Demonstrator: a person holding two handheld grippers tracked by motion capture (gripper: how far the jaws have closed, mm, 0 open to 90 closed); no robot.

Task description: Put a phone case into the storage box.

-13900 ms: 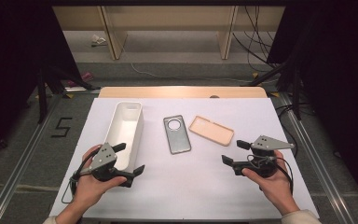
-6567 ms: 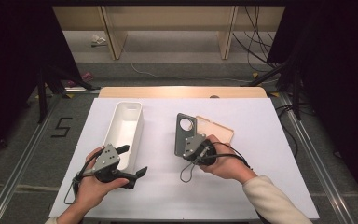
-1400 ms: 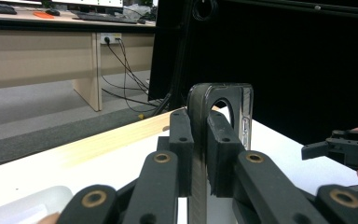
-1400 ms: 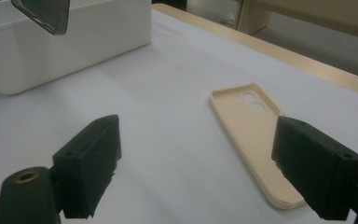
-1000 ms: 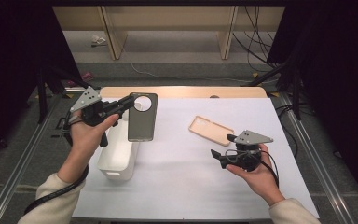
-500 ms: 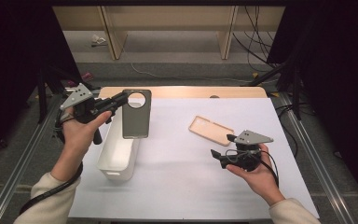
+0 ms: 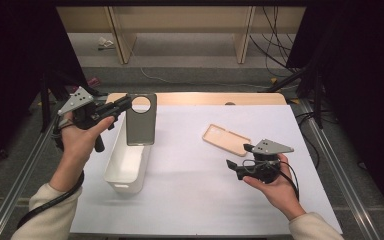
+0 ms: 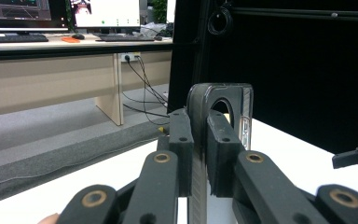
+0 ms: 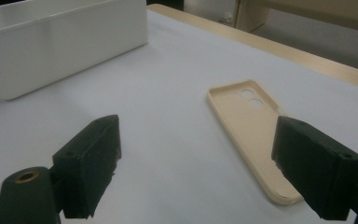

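Overhead, from the high view, the left tool [image 7: 121, 105] is raised above the far left corner of the table [image 7: 190, 200] and clamps a grey phone case [image 7: 141, 120] by its upper left edge, so that the case hangs upright, round camera hole at the top, over the far end of the white bin [image 7: 126, 162]. The right tool [image 7: 233, 165] rests low in the person's hand at the right side of the table, just beside a tan phone case [image 7: 226, 139] that lies flat on the white cover, well apart from the bin. Next, the left gripper view shows the two black pads [image 8: 220, 154] pressed narrow on the thin edge of the grey phone case [image 8: 223, 100], which stands up between them with its camera hole above the pads; the other tool's tip [image 8: 354, 156] shows far off at the right edge. Lastly, the right gripper view shows the right tool's [image 9: 209, 163] jaws spread wide with nothing between them, the tan phone case [image 9: 249, 135] lying flat ahead, close to one jaw, and the white bin [image 9: 60, 42] farther off at the upper left.
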